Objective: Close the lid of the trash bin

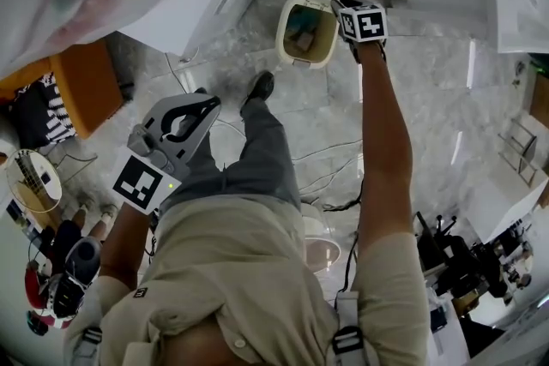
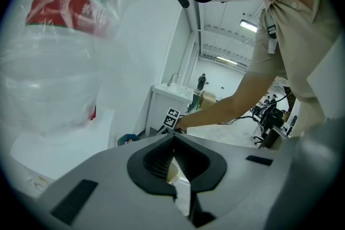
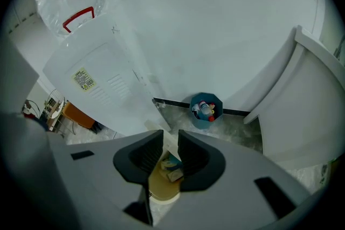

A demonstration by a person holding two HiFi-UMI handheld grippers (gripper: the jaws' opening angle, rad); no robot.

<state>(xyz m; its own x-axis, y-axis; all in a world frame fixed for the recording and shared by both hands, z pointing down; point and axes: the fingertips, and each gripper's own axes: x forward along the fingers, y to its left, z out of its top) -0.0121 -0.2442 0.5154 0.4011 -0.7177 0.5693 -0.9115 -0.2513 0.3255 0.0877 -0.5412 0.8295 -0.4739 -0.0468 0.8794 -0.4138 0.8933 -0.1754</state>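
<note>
Left hand-held gripper point(image 2: 173, 136): jaw tips pressed together, nothing between them. Right hand-held gripper point(image 3: 170, 140): jaws narrowly spread above the open trash bin point(image 1: 286, 30) on the floor point(image 1: 412, 73); its lid is hard to make out. Yellow label point(image 3: 83, 79) on the white cabinet point(image 3: 116, 102): print unreadable.

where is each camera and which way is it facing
Head view: on the head, steeply down at the open bin; torso, a leg, arms, left gripper and right gripper show.
Left gripper view: on the left gripper, facing across the room; its shut jaws and the right arm show.
Right gripper view: on the right gripper, looking down into the bin; its jaws, narrowly apart, show.
Shared: head and right gripper views both see the bin and blue tub.
</note>
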